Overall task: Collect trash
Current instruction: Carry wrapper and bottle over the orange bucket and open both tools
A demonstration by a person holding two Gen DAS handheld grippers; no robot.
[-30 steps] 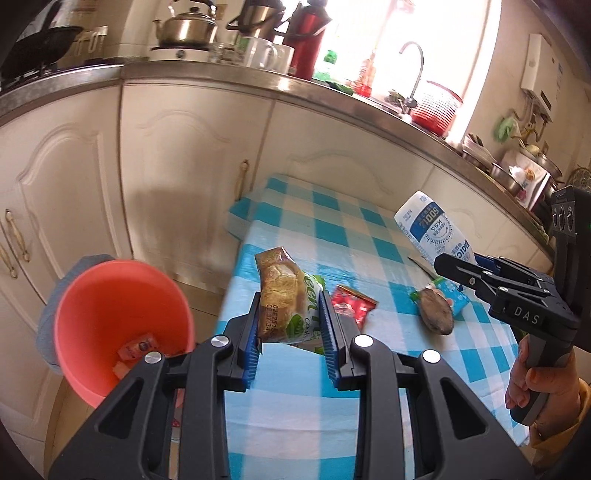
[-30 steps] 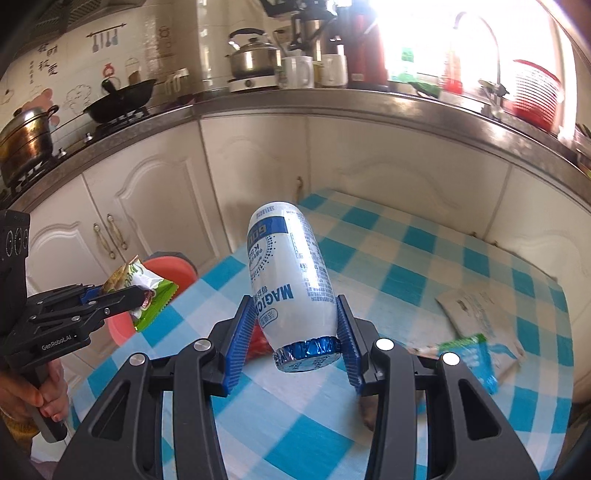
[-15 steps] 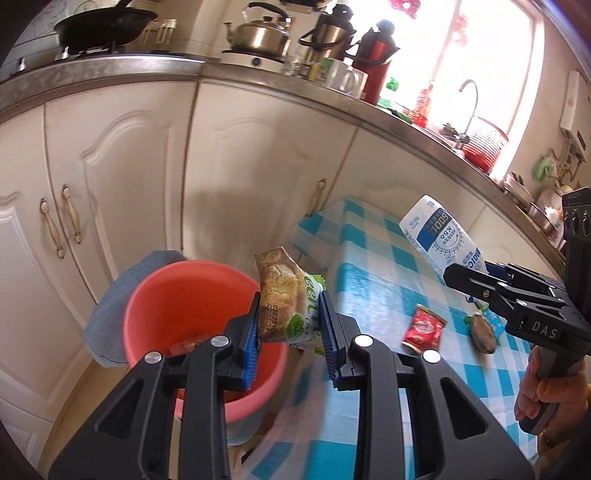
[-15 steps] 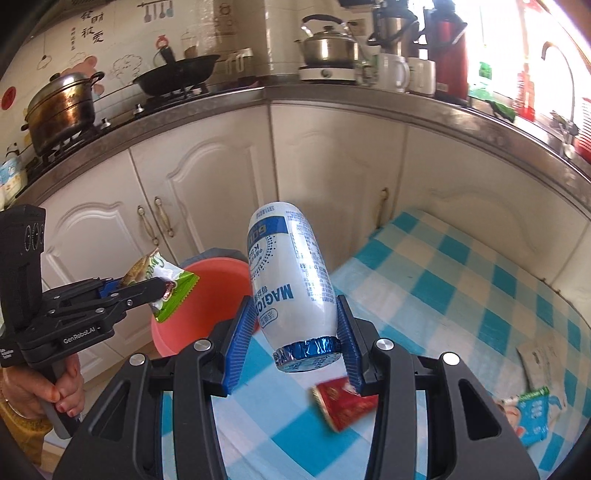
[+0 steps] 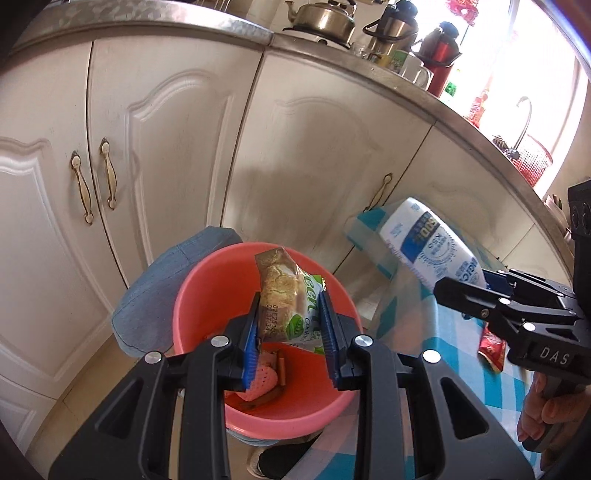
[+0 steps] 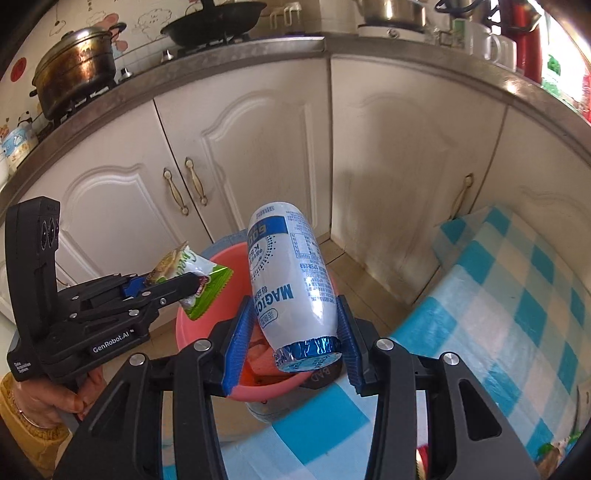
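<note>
White kitchen cabinets [image 5: 155, 155] under a steel worktop [image 6: 258, 55] fill the background, a kettle [image 5: 325, 16] at 12 o'clock in the left wrist view and a lidded pot [image 6: 74, 74] at 10 o'clock in the right wrist view. A bench [image 6: 517, 314] in a blue-and-white checked cloth runs off toward 4 o'clock, its far end cut off by the lens rim. On the floor beside it stands a salmon-pink bucket [image 5: 207, 295], draped at 9 o'clock with blue fabric [image 5: 155, 288].

The left gripper [image 5: 290, 332] is clamped on a green-and-brown snack wrapper [image 5: 288, 295], held over the bucket's mouth. The right gripper [image 6: 293, 339] is clamped on a white-and-blue bottle [image 6: 291, 280], foil end toward the camera, above the bucket's near rim. Wrappers lie at the bucket's bottom [image 5: 266, 376], partly hidden by the left gripper's blue pads; what they are is hard to make out. A red packet [image 5: 491, 347] on the cloth shows only in part behind the right gripper.
</note>
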